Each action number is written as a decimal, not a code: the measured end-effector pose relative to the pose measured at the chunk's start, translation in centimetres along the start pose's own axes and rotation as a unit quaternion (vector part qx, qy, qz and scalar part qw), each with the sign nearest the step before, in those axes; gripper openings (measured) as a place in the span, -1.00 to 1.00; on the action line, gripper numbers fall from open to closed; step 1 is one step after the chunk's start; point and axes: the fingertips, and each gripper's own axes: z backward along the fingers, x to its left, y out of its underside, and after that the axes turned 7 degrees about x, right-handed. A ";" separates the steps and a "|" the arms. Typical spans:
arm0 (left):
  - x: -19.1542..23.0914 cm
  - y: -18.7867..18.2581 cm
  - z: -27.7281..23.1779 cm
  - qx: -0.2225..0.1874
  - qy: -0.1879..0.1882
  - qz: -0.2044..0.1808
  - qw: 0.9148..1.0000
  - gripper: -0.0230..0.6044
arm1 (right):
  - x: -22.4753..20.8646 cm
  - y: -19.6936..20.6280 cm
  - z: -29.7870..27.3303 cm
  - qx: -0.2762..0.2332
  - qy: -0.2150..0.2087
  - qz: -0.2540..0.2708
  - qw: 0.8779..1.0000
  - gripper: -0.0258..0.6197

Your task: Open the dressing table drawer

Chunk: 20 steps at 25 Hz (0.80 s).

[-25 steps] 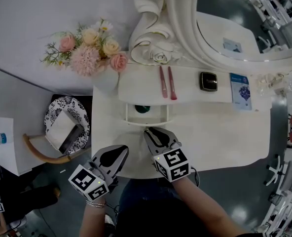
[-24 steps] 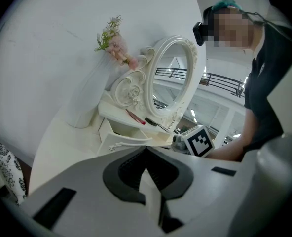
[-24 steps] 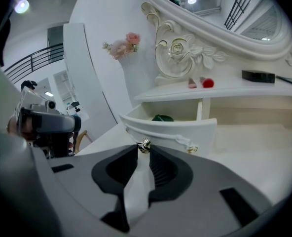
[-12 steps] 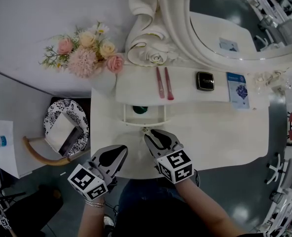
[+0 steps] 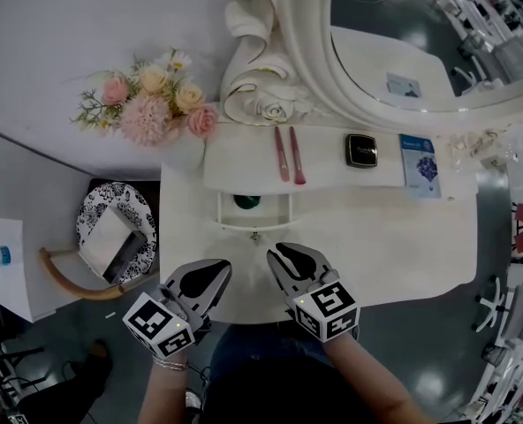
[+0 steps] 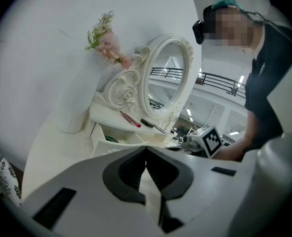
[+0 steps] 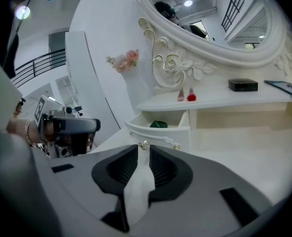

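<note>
The small white drawer under the dressing table's shelf stands pulled out, with a green thing inside. Its little metal knob faces me. My right gripper hovers just short of the knob, not touching it. Its jaws have just been closing and stand slightly open, with nothing between them. In the right gripper view the drawer lies straight ahead of the right gripper. My left gripper rests shut near the table's front edge, left of the drawer. Nothing is in the left gripper.
An ornate oval mirror rises behind the shelf, which carries two red sticks, a black box and a blue booklet. A flower bunch stands at the back left. A patterned bin sits left of the table.
My right gripper has drawn back from the drawer knob towards me and a little to the right. The drawer stays pulled out as before. The left gripper has kept still.
</note>
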 end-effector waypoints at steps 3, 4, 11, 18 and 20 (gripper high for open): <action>0.3 -0.1 0.0 0.001 -0.007 0.000 1.000 -0.88 | 0.3 -0.5 0.7 -0.009 -0.011 0.001 1.000 -0.72; 0.3 -0.2 0.0 0.000 -0.008 0.000 1.000 -0.88 | 0.4 -0.6 0.9 -0.011 -0.014 0.002 1.000 -0.74; -0.1 -1.7 -0.4 -0.007 -0.012 -0.012 1.000 -0.88 | 0.4 -2.5 2.7 -0.026 -0.027 0.016 0.999 -0.83; -0.8 -3.7 -0.6 -0.035 -0.019 -0.009 0.999 -0.88 | 0.6 -4.2 4.4 -0.037 -0.058 0.041 0.997 -0.86; -1.0 -4.1 -0.5 -0.041 -0.024 -0.010 0.999 -0.88 | 0.7 -4.7 4.9 -0.041 -0.067 0.048 0.996 -0.86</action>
